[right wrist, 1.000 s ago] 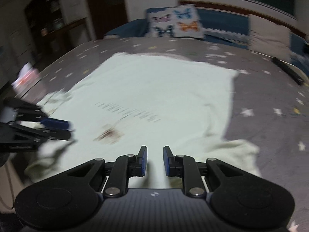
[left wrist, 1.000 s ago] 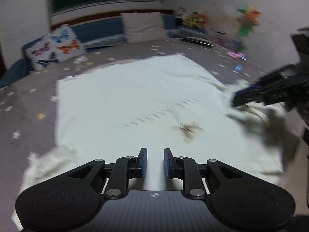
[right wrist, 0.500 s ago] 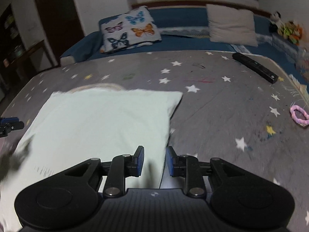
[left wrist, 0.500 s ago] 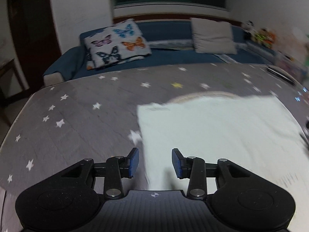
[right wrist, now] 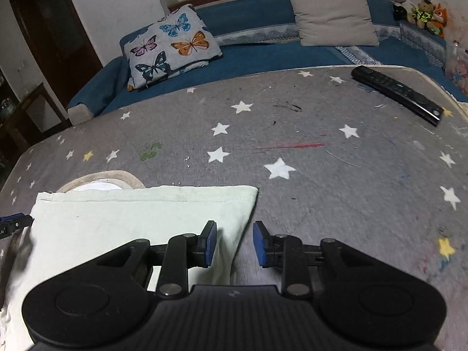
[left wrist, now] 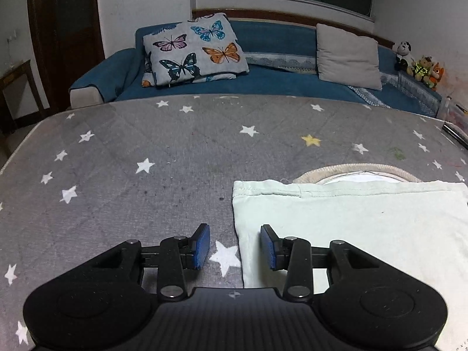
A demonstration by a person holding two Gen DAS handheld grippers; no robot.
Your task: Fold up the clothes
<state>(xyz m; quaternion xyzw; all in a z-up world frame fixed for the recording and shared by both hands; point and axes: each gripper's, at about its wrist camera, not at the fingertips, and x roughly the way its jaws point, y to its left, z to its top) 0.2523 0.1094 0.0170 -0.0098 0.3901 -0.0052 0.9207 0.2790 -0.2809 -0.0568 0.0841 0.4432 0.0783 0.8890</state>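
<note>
A dim bedroom holds a grey quilted bed cover printed with white stars (left wrist: pixel 163 152), and beyond its far edge runs a blue sofa (left wrist: pixel 275 79) carrying a grey butterfly-print cushion (left wrist: pixel 194 51), a plain beige cushion (left wrist: pixel 348 55) and a row of small plush toys (right wrist: pixel 418 8) at its right end. On the bed cover lies a pale mint-green folded garment (left wrist: pixel 351 222), flat, its hemmed edge turned toward the sofa; a cream ribbed collar (left wrist: pixel 356 171) curves out just past that edge.

The left gripper (left wrist: pixel 235 245) hangs low over the garment's left edge with its blue-padded fingers (left wrist: pixel 201 245) spread apart: one pad sits over the bare bed cover, the other over the cloth, and nothing is pinched between them.

The right gripper (right wrist: pixel 235 244) sits at the garment's right edge, its fingers (right wrist: pixel 210 244) likewise spread wide, the left pad above the cloth and the right pad above the grey cover. Whether either pad touches the fabric cannot be told.

A long black remote control (right wrist: pixel 397 93) lies near the far right corner of the bed cover, well apart from the garment. Faint red and green marks stain the cover between them.
</note>
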